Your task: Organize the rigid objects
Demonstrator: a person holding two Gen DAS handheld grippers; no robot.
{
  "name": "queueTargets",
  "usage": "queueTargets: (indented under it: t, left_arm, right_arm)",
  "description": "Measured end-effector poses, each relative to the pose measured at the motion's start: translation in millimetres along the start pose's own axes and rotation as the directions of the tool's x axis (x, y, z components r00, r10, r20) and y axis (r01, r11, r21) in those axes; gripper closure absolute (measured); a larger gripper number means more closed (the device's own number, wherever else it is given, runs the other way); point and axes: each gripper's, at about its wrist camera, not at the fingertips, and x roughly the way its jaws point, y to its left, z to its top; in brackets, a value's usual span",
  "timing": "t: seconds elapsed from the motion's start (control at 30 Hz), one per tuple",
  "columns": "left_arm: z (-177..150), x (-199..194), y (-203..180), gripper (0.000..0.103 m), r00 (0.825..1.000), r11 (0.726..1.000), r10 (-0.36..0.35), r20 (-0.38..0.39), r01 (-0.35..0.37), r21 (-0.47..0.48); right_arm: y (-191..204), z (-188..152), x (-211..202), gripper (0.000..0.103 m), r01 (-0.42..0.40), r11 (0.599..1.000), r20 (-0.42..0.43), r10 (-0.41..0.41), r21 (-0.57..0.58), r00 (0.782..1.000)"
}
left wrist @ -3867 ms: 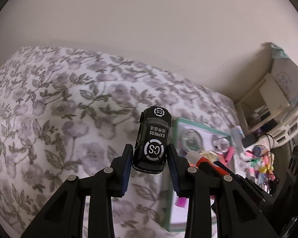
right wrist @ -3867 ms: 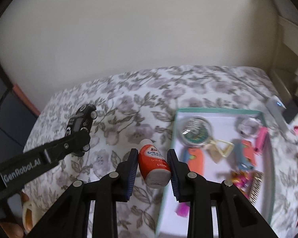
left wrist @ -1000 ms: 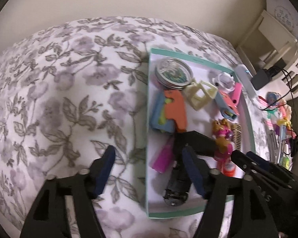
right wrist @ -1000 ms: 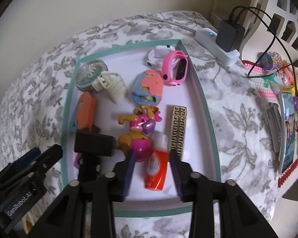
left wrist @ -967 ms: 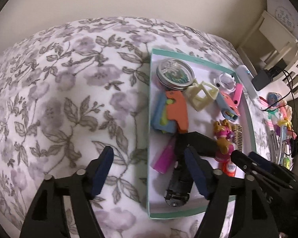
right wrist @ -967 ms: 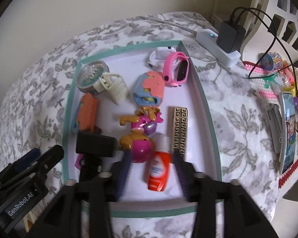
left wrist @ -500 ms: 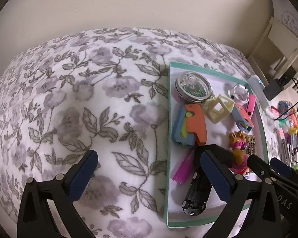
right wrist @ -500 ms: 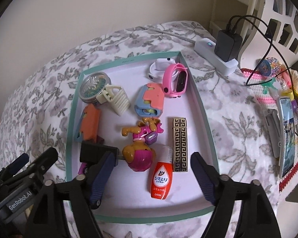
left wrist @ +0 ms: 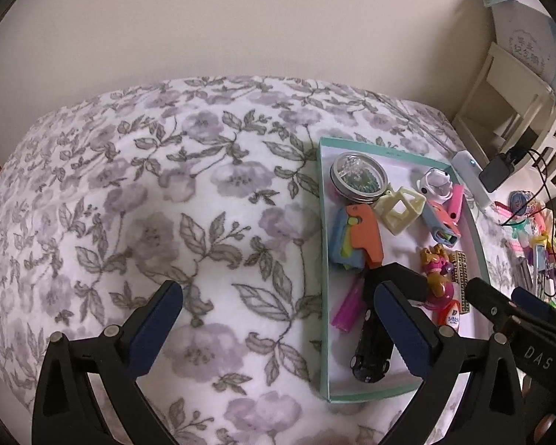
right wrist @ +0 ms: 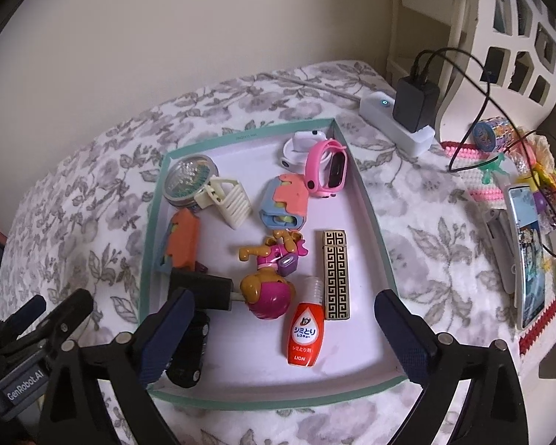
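Note:
A teal-rimmed tray (right wrist: pixel 263 131) lies on the floral blanket. In it, a black toy car (left wrist: pixel 370 348) lies near the front left corner, also visible as the car (right wrist: pixel 189 352) in the right wrist view. An orange bottle (right wrist: pixel 304 333) with a white cap lies flat beside a pink toy figure (right wrist: pixel 268 289). My left gripper (left wrist: pixel 278 296) hangs open and wide above the tray's left rim (left wrist: pixel 324 259), holding nothing. My right gripper (right wrist: pixel 283 304) is over the tray's front; its jaws are opening, and the bottle lies loose below them, untouched.
The tray also holds a round tin (right wrist: pixel 191 181), a cream frame toy (right wrist: pixel 229 200), a pink watch (right wrist: pixel 328 172), a gold-and-black lighter (right wrist: pixel 335 274) and a black plug (right wrist: pixel 200 287). A power strip (right wrist: pixel 396 122), a phone (right wrist: pixel 528 252) and small clutter lie to the right.
Both grippers have opened wide and lifted back from the tray. The car and the bottle, held earlier, now lie loose in the tray.

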Motion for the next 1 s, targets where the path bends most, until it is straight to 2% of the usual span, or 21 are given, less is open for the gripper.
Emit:
queueTargets:
  t: [0.2, 0.43, 0.77, 1.0]
  left_arm:
    - [-9, -24, 4, 0.000, 0.998, 0.999, 0.031, 0.059, -0.032, 0.012]
    - [-24, -39, 10, 0.000, 0.991, 0.993, 0.113, 0.068, -0.114, 0.022]
    - [-43, -53, 17, 0.000, 0.988, 0.989, 0.141, 0.063, -0.143, 0.030]
    - [-48, -58, 24, 0.000, 0.991, 0.992, 0.126, 0.052, -0.126, 0.006]
  right_arm:
    - [6, -9, -17, 0.003, 0.003, 1.000, 0.037, -0.002, -0.029, 0.999]
    - [11, -27, -37, 0.003, 0.014, 0.998, 0.079, -0.010, -0.056, 0.997]
    - [14, -49, -52, 0.003, 0.019, 0.997, 0.107, -0.010, -0.078, 0.994]
    - [15, -58, -55, 0.003, 0.020, 0.996, 0.107, -0.011, -0.088, 0.994]
